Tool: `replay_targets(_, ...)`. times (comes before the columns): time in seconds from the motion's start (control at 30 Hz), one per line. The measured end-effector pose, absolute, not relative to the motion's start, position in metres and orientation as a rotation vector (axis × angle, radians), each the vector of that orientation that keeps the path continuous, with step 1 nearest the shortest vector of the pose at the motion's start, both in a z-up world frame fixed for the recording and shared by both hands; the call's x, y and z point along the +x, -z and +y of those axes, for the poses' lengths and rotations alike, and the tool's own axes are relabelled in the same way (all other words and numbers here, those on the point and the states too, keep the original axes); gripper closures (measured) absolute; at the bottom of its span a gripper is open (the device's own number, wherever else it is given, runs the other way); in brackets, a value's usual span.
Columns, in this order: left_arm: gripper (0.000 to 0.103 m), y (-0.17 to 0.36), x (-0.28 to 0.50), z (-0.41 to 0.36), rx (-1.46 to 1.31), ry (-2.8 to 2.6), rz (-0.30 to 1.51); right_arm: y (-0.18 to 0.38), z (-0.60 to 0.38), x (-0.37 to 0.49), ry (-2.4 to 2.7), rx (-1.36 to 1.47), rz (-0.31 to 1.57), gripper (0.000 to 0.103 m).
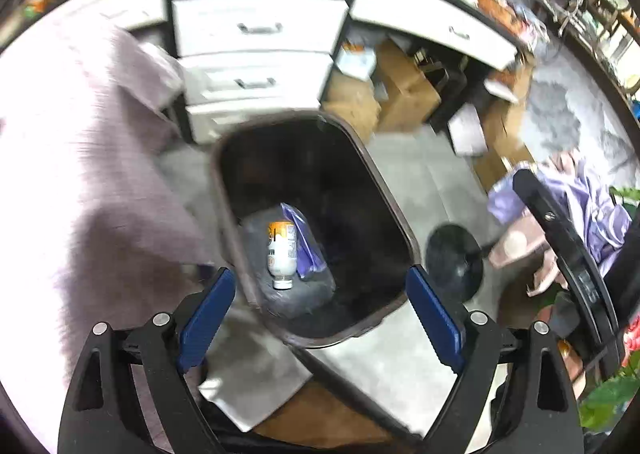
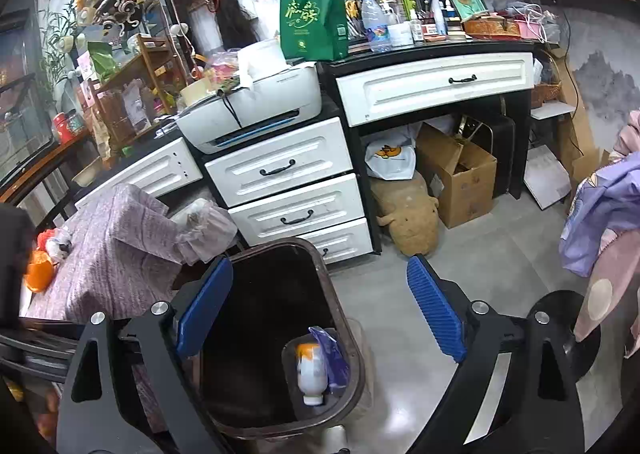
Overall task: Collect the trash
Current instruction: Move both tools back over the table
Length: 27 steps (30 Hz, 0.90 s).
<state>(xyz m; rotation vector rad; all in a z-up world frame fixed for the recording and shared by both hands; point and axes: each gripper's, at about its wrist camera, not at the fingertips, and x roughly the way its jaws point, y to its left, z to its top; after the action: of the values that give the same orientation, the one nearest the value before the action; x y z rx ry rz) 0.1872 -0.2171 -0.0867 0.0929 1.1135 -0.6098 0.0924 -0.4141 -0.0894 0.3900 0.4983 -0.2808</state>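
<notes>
Bin (image 1: 316,125): dark, tall, rounded-rectangle mouth, standing on the grey floor just in front of the white drawer unit (image 2: 288,189). Rim looks like rigid plastic.

Inside, at the bottom: a small white bottle (image 1: 281,254) with orange label, lying cap toward the camera, and a purple wrapper (image 1: 304,242) touching it on one side. Both rest on what looks like a grey liner or bag; hard to tell which.

Left gripper (image 1: 320,318): jaws wide apart, nothing between the blue pads, poised over the bin mouth and pointing steeply down. Picture is motion-blurred.

Right gripper (image 2: 320,310): jaws also spread wide, holding nothing, near the bin's near rim at a shallower angle.

Handling, as judged:
- Bottle: likely light, probably empty; thin plastic, stiff enough to pinch but smooth and round, so it may roll or squirt out. Best taken across the body near mid-length, not at the narrow cap.
- Wrapper: very light, limp, crinkly film; any pinch on a raised fold would do, though it can slip from smooth pads.

Possible leftovers: an orange item (image 2: 38,274) and a small red-and-white thing (image 2: 56,244) lie on the purple-cloth surface (image 2: 116,246) at left. What they are, and whether they are trash, cannot be told.
</notes>
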Motion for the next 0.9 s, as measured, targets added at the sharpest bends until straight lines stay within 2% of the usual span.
replay_targets(0.37,0.008,0.035,0.144,-0.112,0.097,0.427,0.826,0.048,-0.342,0.132,0.003,0.305,0.542,0.01)
replay_targets(0.83,0.008,0.021,0.124,0.051,-0.006,0.063,0.679,0.009,-0.172,0.183,-0.451,0.154,0.633,0.01)
replay_targets(0.9,0.012,0.021,0.131,0.072,-0.021,0.011,0.675,0.004,-0.152,0.186,-0.475,0.119,0.623,0.01)
